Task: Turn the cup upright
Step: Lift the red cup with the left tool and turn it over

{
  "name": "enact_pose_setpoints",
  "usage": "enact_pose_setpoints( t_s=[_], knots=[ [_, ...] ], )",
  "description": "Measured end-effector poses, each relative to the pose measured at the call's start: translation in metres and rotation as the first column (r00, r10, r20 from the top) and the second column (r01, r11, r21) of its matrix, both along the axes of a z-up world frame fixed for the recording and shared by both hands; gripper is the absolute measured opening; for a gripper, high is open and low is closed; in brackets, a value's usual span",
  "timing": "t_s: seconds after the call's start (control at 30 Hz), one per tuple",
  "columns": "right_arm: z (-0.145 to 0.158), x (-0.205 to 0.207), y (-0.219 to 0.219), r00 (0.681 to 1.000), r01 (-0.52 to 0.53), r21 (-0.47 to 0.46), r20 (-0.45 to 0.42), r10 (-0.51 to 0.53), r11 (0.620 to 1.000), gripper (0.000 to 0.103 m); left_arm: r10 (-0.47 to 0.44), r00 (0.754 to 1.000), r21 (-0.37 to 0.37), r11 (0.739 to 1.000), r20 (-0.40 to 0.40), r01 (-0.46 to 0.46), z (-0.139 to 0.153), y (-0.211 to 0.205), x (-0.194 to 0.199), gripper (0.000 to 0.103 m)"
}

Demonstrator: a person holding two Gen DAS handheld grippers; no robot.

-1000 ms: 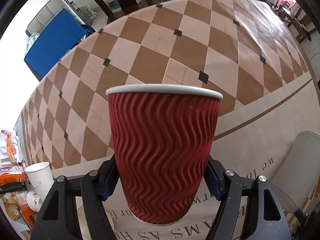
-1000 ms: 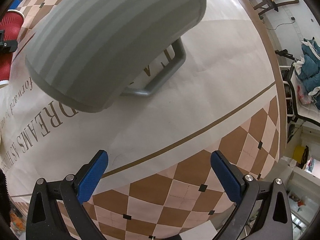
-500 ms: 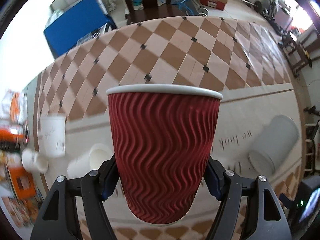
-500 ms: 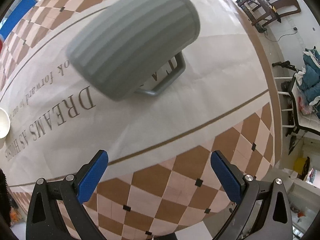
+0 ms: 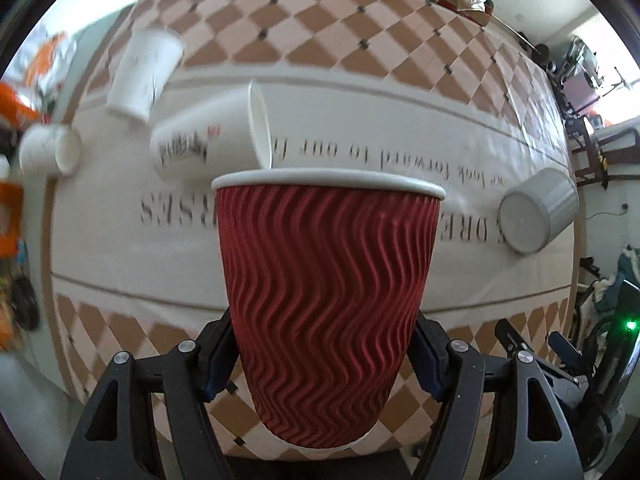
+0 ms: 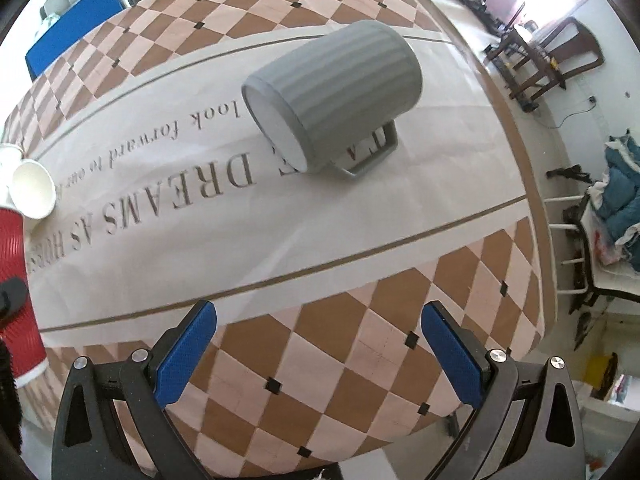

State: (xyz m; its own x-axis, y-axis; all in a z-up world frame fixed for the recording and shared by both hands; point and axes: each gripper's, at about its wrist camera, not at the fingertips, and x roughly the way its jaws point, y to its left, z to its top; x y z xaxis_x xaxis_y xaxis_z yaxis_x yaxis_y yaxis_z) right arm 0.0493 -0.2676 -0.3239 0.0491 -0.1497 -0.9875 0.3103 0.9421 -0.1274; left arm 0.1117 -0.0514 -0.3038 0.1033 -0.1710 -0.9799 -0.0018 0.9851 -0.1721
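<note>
My left gripper point(image 5: 320, 352) is shut on a red ribbed paper cup point(image 5: 326, 292), rim up, held well above the table; the cup also shows at the left edge of the right wrist view point(image 6: 16, 280). A grey ribbed mug point(image 6: 340, 96) lies on its side on the cream cloth, handle against the cloth; it shows in the left wrist view point(image 5: 536, 212) at the right. My right gripper point(image 6: 318, 344) is open and empty, above the near checkered part of the table, short of the mug.
Three white paper cups sit on the cloth: one on its side point(image 5: 212, 136), one standing point(image 5: 144, 72), one on its side at the left edge point(image 5: 48, 152). The checkered tablecloth point(image 6: 360, 360) covers the table. Chairs and clutter stand around it.
My left gripper has risen and pulled back with the red cup, so more of the table shows. My right gripper has backed away from the grey mug, which looks smaller.
</note>
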Motion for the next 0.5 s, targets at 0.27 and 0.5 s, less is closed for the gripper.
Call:
enact_pose_setpoints(
  t_s=[0.27,0.5],
  knots=[
    [-0.021,-0.020,0.003,0.997,0.046,-0.044,-0.064,-0.049,0.998,0.103,0.071,0.993,-0.116,0.990,-0.099,-0.082,-0.045,0.001,-0.012,0.071],
    [-0.035,-0.011,-0.015,0.994,0.052,-0.029,-0.096,-0.055,0.998,0.103,0.036,0.993,-0.069,0.997,-0.113,-0.043,-0.065,-0.024,-0.005,0.073]
  ],
)
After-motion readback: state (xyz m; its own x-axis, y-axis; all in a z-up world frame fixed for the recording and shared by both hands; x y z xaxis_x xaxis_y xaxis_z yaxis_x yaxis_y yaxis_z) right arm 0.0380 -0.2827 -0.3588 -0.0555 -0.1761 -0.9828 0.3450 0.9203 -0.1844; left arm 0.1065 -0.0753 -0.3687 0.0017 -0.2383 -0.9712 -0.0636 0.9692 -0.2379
